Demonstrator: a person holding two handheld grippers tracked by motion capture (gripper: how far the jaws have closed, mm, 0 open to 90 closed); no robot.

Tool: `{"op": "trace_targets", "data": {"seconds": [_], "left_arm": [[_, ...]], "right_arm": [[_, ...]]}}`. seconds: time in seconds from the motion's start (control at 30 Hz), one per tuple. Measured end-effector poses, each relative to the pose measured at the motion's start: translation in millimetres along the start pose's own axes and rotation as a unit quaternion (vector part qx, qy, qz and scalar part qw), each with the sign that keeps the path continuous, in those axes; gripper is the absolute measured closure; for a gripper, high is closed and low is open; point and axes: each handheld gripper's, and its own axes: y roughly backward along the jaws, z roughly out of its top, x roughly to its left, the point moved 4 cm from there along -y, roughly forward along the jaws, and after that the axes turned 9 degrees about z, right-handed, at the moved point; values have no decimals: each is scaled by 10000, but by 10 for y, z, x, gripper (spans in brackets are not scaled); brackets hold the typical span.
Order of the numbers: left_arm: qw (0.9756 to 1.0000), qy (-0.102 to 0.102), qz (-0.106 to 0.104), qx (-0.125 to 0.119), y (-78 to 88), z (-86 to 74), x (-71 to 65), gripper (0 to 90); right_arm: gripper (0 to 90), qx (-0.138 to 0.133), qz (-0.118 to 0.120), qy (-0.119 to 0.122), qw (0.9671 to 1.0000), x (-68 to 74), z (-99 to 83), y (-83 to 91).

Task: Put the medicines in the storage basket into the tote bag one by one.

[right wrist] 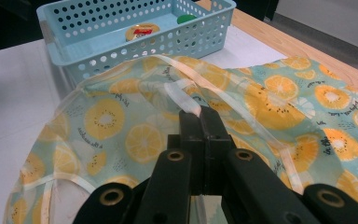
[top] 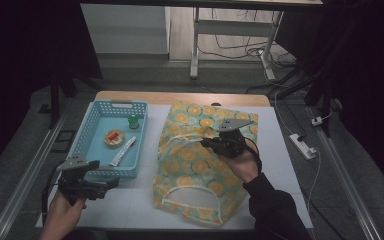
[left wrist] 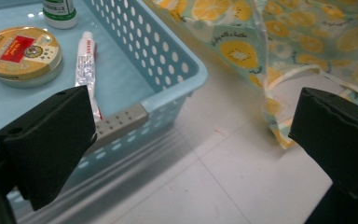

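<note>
A fabric bag (top: 195, 165) printed with orange slices lies on the white table. My right gripper (top: 206, 142) hovers over its middle, shut on the bag's pale handle strap (right wrist: 182, 95), which it lifts a little; the jaws (right wrist: 200, 114) meet on the strap. Left of the bag stands a light blue perforated basket (top: 82, 135) holding a round tin (top: 114, 137), a white tube (top: 123, 151) and a green-capped bottle (top: 133, 121). My left gripper (top: 112, 182) is at the basket's near right corner (left wrist: 186, 65), above the table, open with nothing between its jaws (left wrist: 196, 98).
The wooden far edge of the table (top: 180, 97) runs behind the bag. A white power strip (top: 302, 145) with cables lies on the floor at the right. Bare white tabletop (top: 135, 205) stretches between the basket and the near edge.
</note>
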Motion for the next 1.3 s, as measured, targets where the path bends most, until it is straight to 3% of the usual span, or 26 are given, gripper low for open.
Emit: {"op": "trace_targets", "data": {"seconds": [0.23,0.87,1.1,1.3], "left_arm": [[9998,-59,71,161,-105,110,68,2],[9988,76,181,459,-390,400,370,1],[9986,77,111,511,-476,517,447,0],[9978,26,230,614,-590,604,516,0]], "right_arm": [[900,6,6,18,10000,5,4,0],[900,11,17,8,10000,-2,-2,-18],[900,7,35,1,10000,1,-3,-24],[900,3,42,2,10000,2,-5,-26]]}}
